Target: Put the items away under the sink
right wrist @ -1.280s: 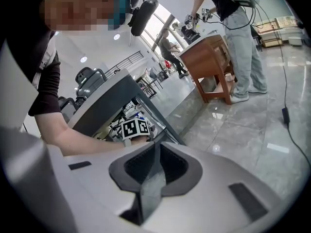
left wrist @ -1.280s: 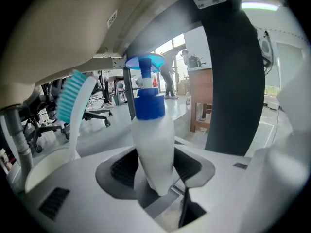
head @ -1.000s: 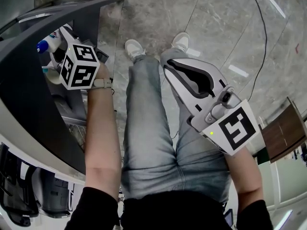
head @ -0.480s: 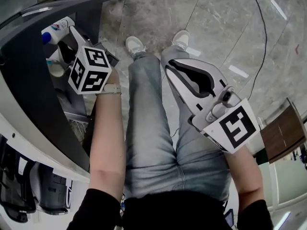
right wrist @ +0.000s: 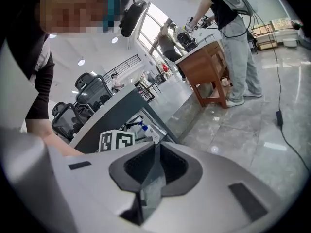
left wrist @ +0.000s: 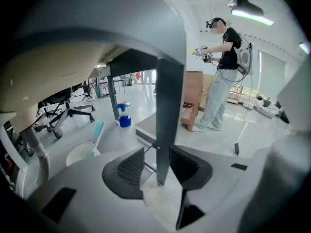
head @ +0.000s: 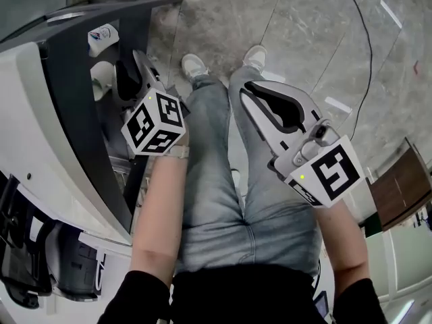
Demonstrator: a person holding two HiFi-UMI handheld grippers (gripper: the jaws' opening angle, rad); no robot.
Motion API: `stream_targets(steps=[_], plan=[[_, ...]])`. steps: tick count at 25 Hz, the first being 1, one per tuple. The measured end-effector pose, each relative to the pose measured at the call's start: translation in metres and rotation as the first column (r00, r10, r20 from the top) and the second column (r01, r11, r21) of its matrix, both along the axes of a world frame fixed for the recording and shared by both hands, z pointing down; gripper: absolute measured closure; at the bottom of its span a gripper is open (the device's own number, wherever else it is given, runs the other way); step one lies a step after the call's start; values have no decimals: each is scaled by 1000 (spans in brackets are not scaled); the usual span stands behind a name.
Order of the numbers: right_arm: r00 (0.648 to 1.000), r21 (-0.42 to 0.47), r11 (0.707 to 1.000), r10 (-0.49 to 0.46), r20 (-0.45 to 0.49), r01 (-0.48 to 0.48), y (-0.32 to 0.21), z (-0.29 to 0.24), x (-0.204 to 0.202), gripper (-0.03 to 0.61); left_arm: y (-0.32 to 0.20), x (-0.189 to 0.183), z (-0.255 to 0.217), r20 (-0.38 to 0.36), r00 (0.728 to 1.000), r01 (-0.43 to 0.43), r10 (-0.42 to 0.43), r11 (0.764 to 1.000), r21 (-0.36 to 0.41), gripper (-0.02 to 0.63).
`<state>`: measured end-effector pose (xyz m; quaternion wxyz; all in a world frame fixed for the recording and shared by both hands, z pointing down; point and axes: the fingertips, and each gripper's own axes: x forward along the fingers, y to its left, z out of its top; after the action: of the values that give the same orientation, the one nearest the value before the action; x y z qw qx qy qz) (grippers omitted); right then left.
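Note:
Under the counter, the open dark cabinet [head: 81,79] holds a white spray bottle with a blue top [head: 101,36] [left wrist: 124,116] and a white cup [head: 101,79] [left wrist: 81,153] with a teal brush [left wrist: 97,130] in it. My left gripper [head: 138,61] [left wrist: 157,166] sits at the cabinet's mouth, just outside those items. Its jaws have just been closing and stand open, with the thin dark edge of the cabinet panel [left wrist: 164,106] between them and a gap at the left pad. My right gripper [head: 250,88] [right wrist: 158,166] hangs shut and empty over the person's legs.
The white countertop [head: 40,154] overhangs the cabinet at the left. The person's legs and shoes [head: 192,65] stand on the grey tile floor, with a black cable [head: 368,59] to the right. A wooden table [head: 405,184] is at the far right. Another person [left wrist: 221,76] stands beyond.
My left gripper has drawn back out of the cabinet, down and to the right in the head view, leaving the spray bottle and cup inside. The right gripper rose slightly.

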<state>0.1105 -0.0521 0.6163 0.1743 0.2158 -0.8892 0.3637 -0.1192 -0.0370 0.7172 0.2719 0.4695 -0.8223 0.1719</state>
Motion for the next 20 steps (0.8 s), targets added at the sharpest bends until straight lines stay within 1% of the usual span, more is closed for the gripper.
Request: stream_targets(steps=[2, 4, 6, 9, 11, 12, 14, 16, 18, 20], plan=[[1000, 6, 1000, 18, -1, -18, -2, -9, 1, 526, -2, 17, -16, -16, 997, -79, 80, 997, 18, 471], [1000, 15, 999, 31, -2, -31, -3, -18, 1, 526, -3, 34, -33, -34, 986, -159, 161, 986, 43, 507], [999, 24, 999, 35, -4, -35, -1, -27, -1, 525, -3, 49, -49, -64, 970, -231, 235, 971, 66, 543], [999, 36, 999, 35, -9, -34, 3, -40, -6, 526, -6, 66, -71, -121, 936, -318, 329, 942, 103, 566], [999, 42, 998, 44, -10, -43, 5, -49, -10, 526, -9, 75, -88, -158, 904, -380, 397, 916, 127, 579], [999, 41, 998, 52, -11, -51, 7, -53, -11, 526, -9, 80, -97, -182, 883, -413, 432, 901, 137, 586], [998, 38, 997, 68, -14, -68, 9, -63, -11, 526, -8, 91, -116, -239, 835, -471, 496, 868, 156, 591], [997, 40, 996, 80, -18, -79, 12, -74, -11, 525, -7, 100, -135, -297, 788, -509, 539, 842, 177, 591], [996, 46, 995, 86, -19, -85, 13, -86, -13, 526, -6, 104, -154, -344, 755, -523, 558, 829, 197, 591], [996, 56, 995, 89, -19, -88, 14, -98, -15, 526, -6, 104, -174, -378, 730, -530, 570, 820, 216, 591]])
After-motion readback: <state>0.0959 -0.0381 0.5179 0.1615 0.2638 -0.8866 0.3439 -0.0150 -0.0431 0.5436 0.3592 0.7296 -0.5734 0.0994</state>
